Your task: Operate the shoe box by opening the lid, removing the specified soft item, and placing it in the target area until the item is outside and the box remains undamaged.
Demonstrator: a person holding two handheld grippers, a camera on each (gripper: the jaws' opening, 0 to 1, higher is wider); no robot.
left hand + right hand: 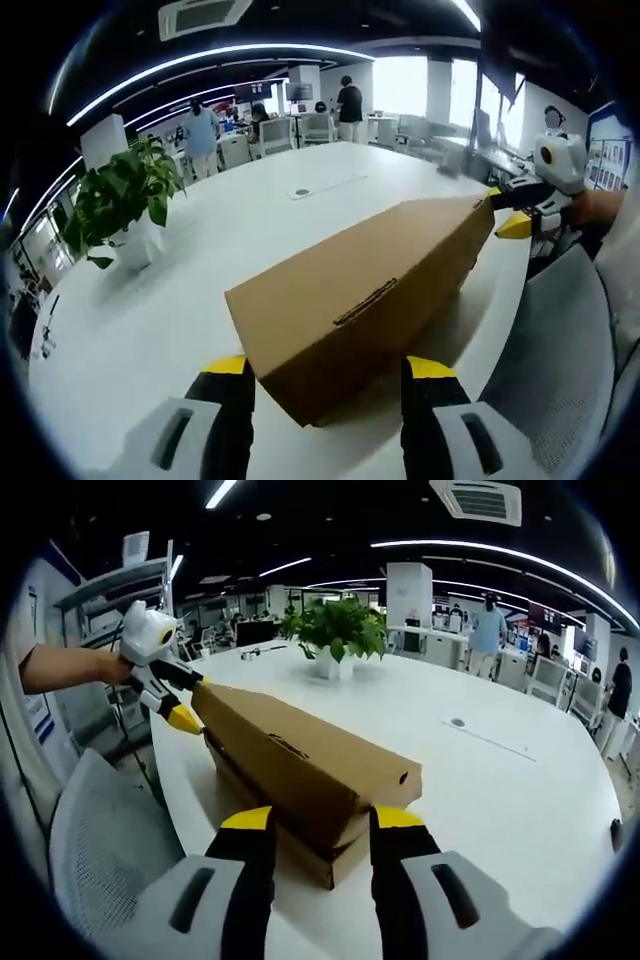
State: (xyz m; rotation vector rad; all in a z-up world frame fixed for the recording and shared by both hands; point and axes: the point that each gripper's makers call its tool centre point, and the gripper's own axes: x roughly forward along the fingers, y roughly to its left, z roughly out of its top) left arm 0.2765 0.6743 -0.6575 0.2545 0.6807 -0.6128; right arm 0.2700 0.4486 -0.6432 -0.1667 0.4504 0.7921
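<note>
- Brown cardboard shoe box (370, 300) lies long and low on the white table (200, 270), near the edge, beside a grey mesh chair (560, 350)
- Left gripper (327, 375) stands at one short end of the box, its two yellow-tipped jaws spread, one on each side of the near corner
- Whether those jaws touch the cardboard cannot be told
- In the right gripper view the box (300, 770) runs away from the camera, and its lid sits slightly raised above the base at the near end
- Right gripper (310, 825) has its jaws apart, either side of that near end, at the level of the lid edge
- At the far end of the box in the right gripper view, the other gripper (178, 705) meets the lid's corner with its yellow tips
- Potted plant (125, 205) stands on the table well apart from the box
- People stand in the office far behind the table
</note>
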